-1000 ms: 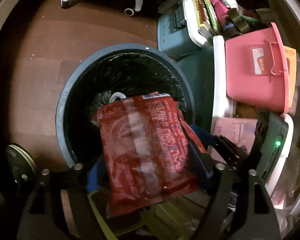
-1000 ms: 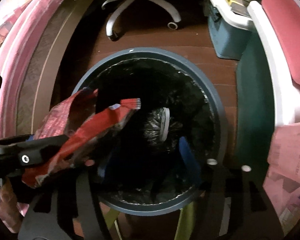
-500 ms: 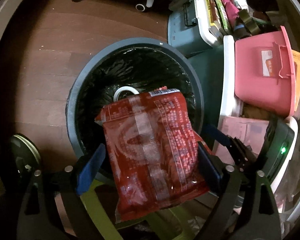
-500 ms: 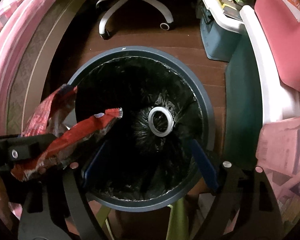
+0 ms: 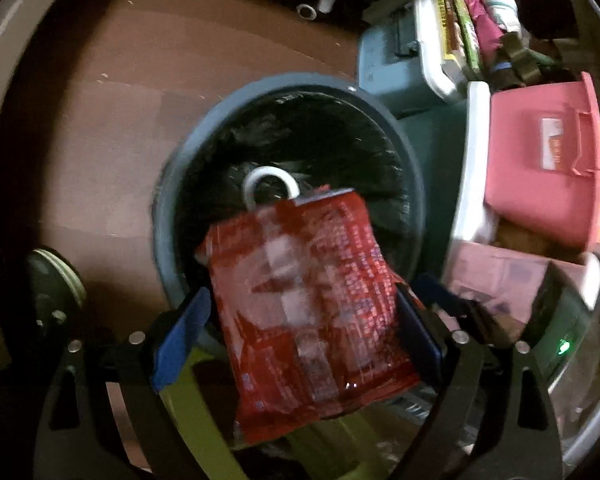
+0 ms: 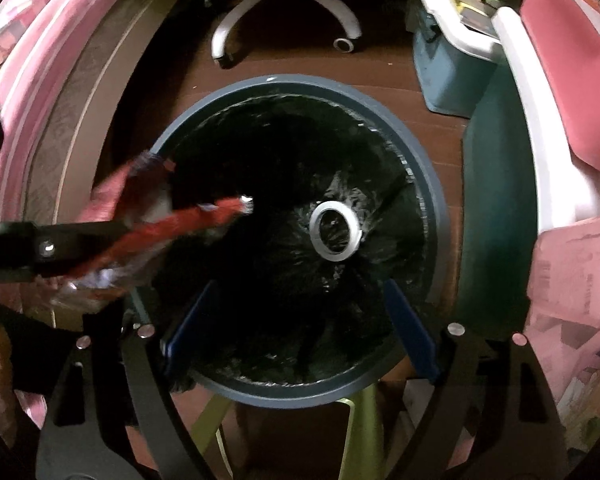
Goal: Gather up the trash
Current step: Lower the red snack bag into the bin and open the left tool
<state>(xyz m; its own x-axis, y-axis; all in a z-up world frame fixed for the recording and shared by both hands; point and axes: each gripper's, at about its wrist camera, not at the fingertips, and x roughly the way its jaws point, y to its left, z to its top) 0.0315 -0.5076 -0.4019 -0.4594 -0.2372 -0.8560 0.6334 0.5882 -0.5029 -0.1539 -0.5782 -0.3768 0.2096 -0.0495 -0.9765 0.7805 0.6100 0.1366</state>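
A red snack wrapper (image 5: pixel 312 304) lies between the fingers of my left gripper (image 5: pixel 296 328), whose jaws stand wide apart, over the near rim of a round grey trash bin (image 5: pixel 172 216) lined with a black bag. A white tape ring (image 5: pixel 270 186) lies at the bin's bottom. In the right wrist view the wrapper (image 6: pixel 168 228) hangs at the bin's left rim beside the left gripper's finger. My right gripper (image 6: pixel 298 338) is open and empty above the bin (image 6: pixel 440 216), with the tape ring (image 6: pixel 334 232) below.
A white office chair base (image 6: pixel 284 4) stands beyond the bin on the brown wood floor. Blue and pink storage boxes (image 5: pixel 540 168) with books stack to the right. Pink bedding (image 6: pixel 28 92) lies to the left. A yellow-green stool (image 6: pixel 356 420) is under the near rim.
My left gripper's jaws have spread apart around the wrapper, which has sunk a little toward the bin. Both grippers have pulled back slightly; the tape ring now shows fully.
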